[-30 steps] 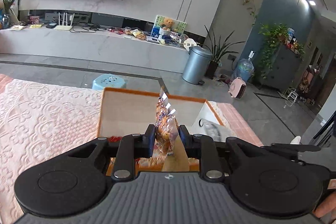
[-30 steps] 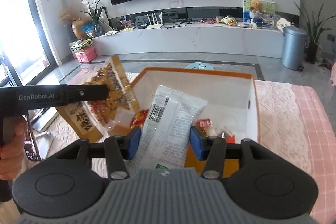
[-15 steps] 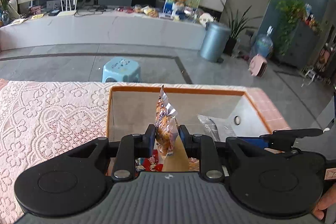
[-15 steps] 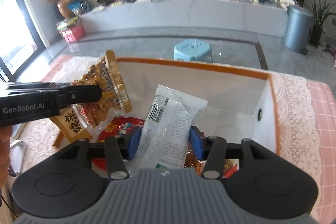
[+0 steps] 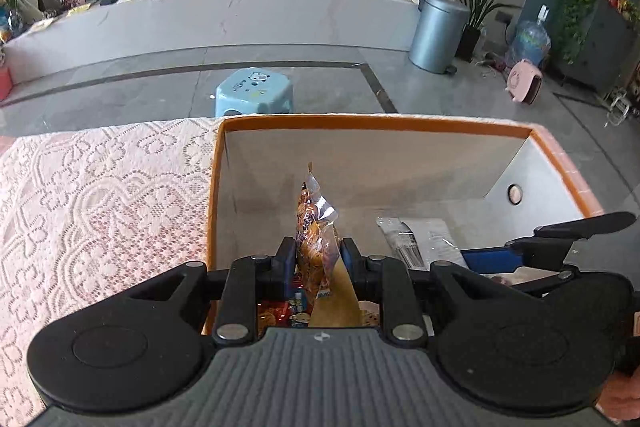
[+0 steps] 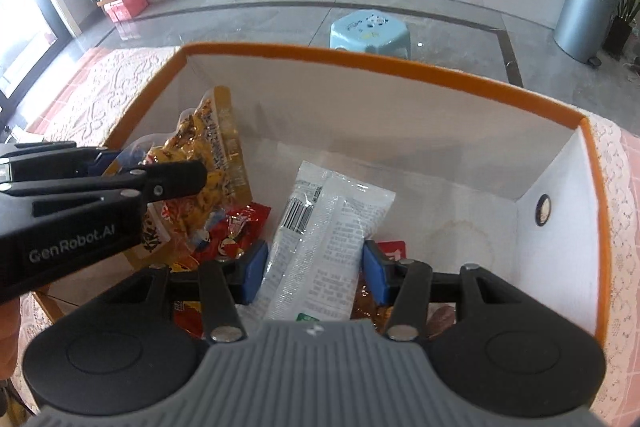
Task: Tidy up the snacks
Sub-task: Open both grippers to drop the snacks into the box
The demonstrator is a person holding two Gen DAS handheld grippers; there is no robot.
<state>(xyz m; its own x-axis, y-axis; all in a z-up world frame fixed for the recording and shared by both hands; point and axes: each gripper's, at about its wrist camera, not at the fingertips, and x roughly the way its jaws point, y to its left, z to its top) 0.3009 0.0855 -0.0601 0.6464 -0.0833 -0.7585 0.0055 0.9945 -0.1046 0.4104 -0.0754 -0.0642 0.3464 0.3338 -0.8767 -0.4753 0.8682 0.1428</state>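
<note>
1. Left gripper (image 5: 318, 261): fingers clamped on an orange snack bag (image 5: 316, 247), now lowered inside the orange-rimmed box (image 5: 376, 121) rather than above its rim.
2. Right gripper (image 6: 316, 269): fingers clamped on a white snack packet (image 6: 320, 231), likewise dropped within the walls.
3. Red packets (image 6: 236, 227) lie on the box floor beneath; both snacks appear ready for release.
</note>
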